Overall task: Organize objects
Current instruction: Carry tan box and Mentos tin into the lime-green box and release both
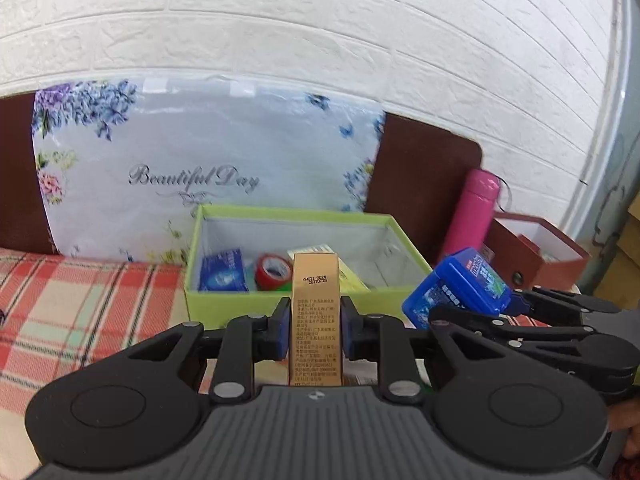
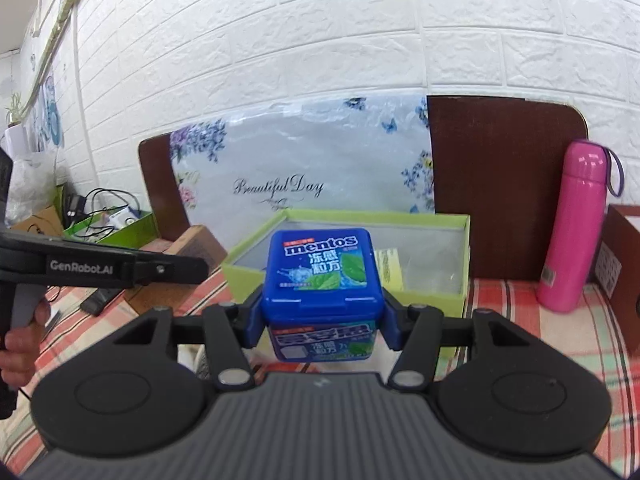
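1. Left gripper [image 1: 316, 322] clamps gold carton [image 1: 316, 316], frame centre, upright so it can drop in.
2. Right gripper [image 2: 322, 322] grips mint tub [image 2: 322, 280], centre.
3. Green box [image 1: 208, 304] behind both, likely destination.

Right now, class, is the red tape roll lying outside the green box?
No: the red tape roll lies inside the green box, beside a blue packet.

Each gripper has a grey ribbed housing between two round black discs. Black linkage arms with silver pins run forward to blue fingertip pads [image 1: 282, 322]. The left gripper [image 2: 188, 271] carries white "GenRobot.AI" lettering on its black side and a grey handle below.
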A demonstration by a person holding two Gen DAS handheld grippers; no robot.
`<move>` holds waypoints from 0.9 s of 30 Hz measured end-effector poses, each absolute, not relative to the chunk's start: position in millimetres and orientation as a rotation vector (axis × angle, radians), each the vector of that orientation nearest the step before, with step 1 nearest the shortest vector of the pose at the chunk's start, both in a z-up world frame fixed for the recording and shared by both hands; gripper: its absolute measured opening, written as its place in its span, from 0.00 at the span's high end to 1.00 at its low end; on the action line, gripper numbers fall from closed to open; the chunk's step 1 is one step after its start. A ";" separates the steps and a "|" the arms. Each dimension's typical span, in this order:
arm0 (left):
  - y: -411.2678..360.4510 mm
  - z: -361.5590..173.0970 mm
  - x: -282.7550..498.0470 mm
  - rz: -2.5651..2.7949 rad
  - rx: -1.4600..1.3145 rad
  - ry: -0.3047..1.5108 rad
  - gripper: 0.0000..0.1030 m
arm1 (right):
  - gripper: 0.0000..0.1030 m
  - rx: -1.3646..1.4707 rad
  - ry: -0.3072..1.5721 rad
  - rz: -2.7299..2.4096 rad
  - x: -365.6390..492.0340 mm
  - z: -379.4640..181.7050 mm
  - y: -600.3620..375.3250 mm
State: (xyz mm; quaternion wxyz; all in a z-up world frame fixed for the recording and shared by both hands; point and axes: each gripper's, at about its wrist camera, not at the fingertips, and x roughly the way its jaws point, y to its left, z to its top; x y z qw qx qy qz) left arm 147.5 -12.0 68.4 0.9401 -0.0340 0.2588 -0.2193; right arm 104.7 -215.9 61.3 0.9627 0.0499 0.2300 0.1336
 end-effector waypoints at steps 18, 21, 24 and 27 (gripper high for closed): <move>-21.5 41.6 297.8 -0.323 -0.045 0.638 0.76 | 0.47 -0.050 0.641 0.225 278.3 19.9 -198.4; -19.8 36.0 311.1 -0.313 -0.068 0.635 0.76 | 0.47 -0.053 0.660 0.206 297.0 11.6 -196.0; -19.5 32.8 314.8 -0.255 -0.053 0.610 0.33 | 0.33 -0.061 0.660 0.178 308.1 3.2 -195.3; -10.4 35.5 302.6 -0.253 -0.066 0.563 0.27 | 0.13 -0.036 0.647 0.161 301.0 3.0 -201.1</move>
